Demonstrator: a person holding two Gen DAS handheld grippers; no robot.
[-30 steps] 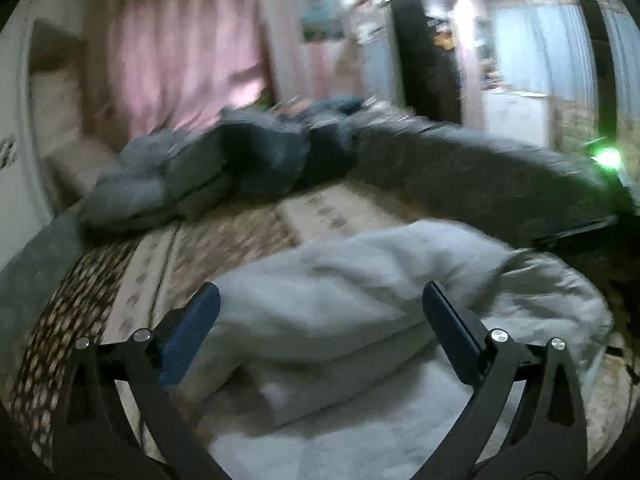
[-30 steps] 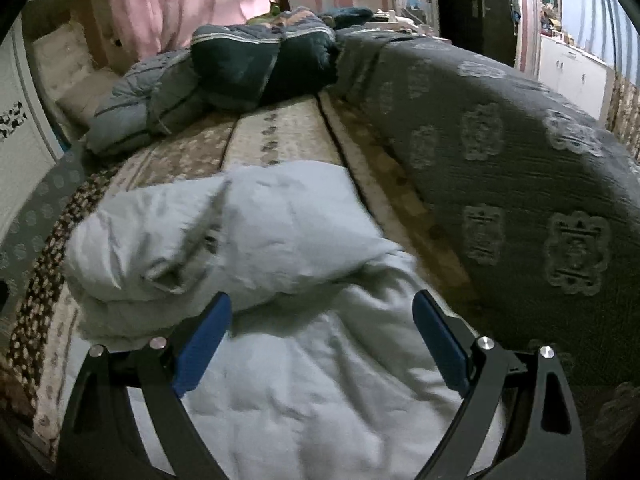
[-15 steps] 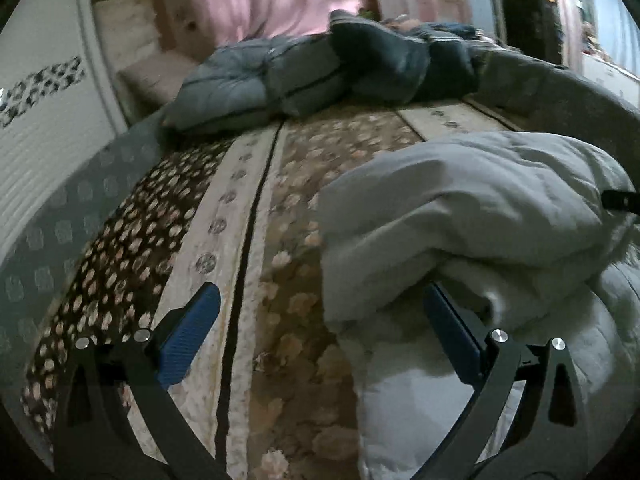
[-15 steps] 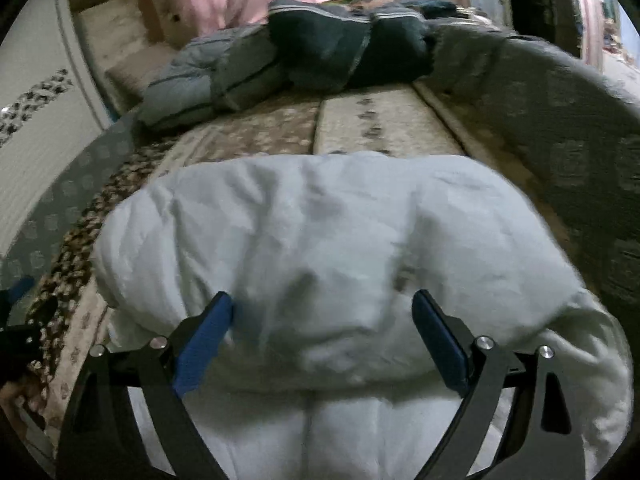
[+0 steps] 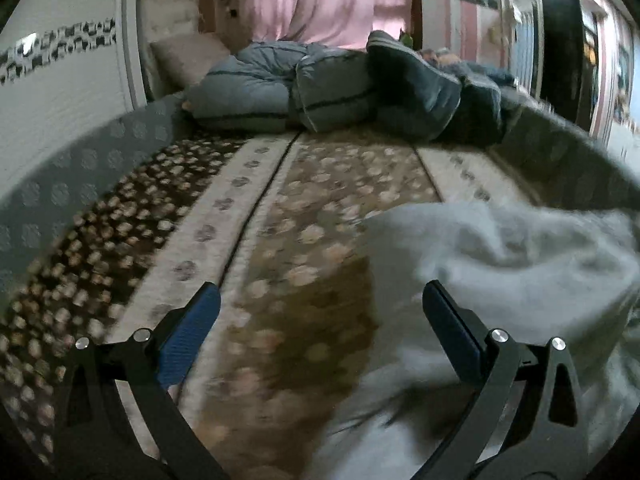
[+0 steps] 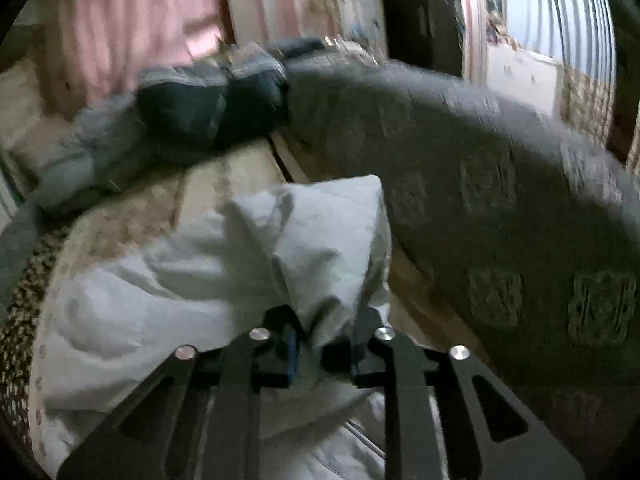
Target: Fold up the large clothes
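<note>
Blue quilts [image 5: 320,92] piled below pink curtain [image 5: 320,0].

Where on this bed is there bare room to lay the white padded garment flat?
Free: the floral bedspread between the white padded garment and the blue-grey quilts. Crowded: the quilts at the far end, and the grey patterned blanket along the right.

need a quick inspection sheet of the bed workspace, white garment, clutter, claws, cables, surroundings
surface: bed under a floral brown and cream cover.
job's things: white padded garment bunched on the bed, one fold raised.
clutter: blue-grey quilts heaped at the far end; pillow beside them.
grippers: right claw closing, with a pinch of the garment between its pads; left claw open over the bare cover, garment edge by its right finger.
cables: nothing seen.
surroundings: pink curtain, dark door.
</note>
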